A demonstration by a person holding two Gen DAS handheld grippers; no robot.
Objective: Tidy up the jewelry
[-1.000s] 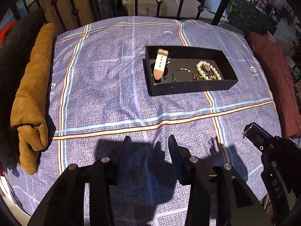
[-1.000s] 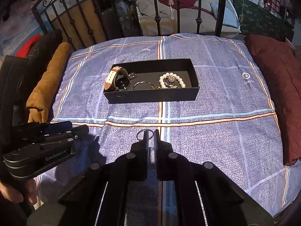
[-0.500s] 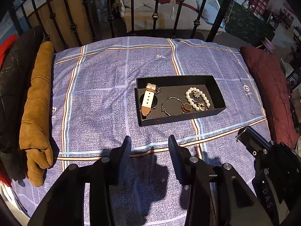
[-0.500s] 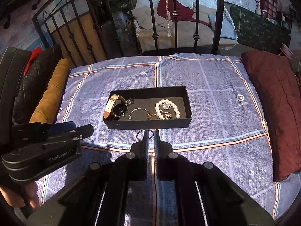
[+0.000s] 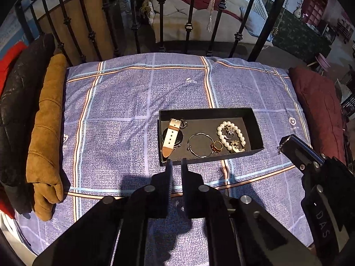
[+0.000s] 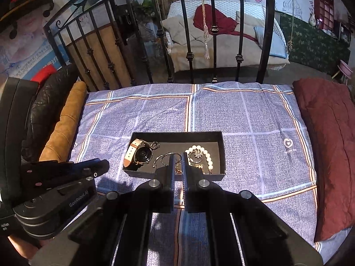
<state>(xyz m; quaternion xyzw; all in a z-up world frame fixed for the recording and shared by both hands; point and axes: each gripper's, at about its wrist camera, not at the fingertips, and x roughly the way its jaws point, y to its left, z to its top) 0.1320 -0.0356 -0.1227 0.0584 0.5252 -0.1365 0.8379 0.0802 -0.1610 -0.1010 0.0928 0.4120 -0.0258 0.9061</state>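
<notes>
A black open box (image 5: 210,112) (image 6: 176,134) lies on the purple plaid bedcover. It holds a watch with a tan strap (image 5: 170,137) (image 6: 137,153), a thin metal bangle (image 5: 198,144), a small gold ring (image 5: 216,147) and a pearl bracelet (image 5: 231,135) (image 6: 205,153) with sparkly pieces. My left gripper (image 5: 176,163) is shut and empty, held above the cover just short of the box's near wall. My right gripper (image 6: 176,156) is shut on a small metal ring (image 6: 170,155), held above the box's near side; it also shows at the right in the left wrist view (image 5: 295,148).
A tan jacket (image 5: 46,133) and a black jacket (image 5: 15,110) lie along the left edge. A dark red cushion (image 5: 319,108) (image 6: 328,144) lies at the right. Black iron bed rails (image 5: 188,17) stand behind the cover.
Both grippers have pulled back and up, so the box looks smaller and farther. My left gripper has gone from open to shut. My right gripper still holds the ring.
</notes>
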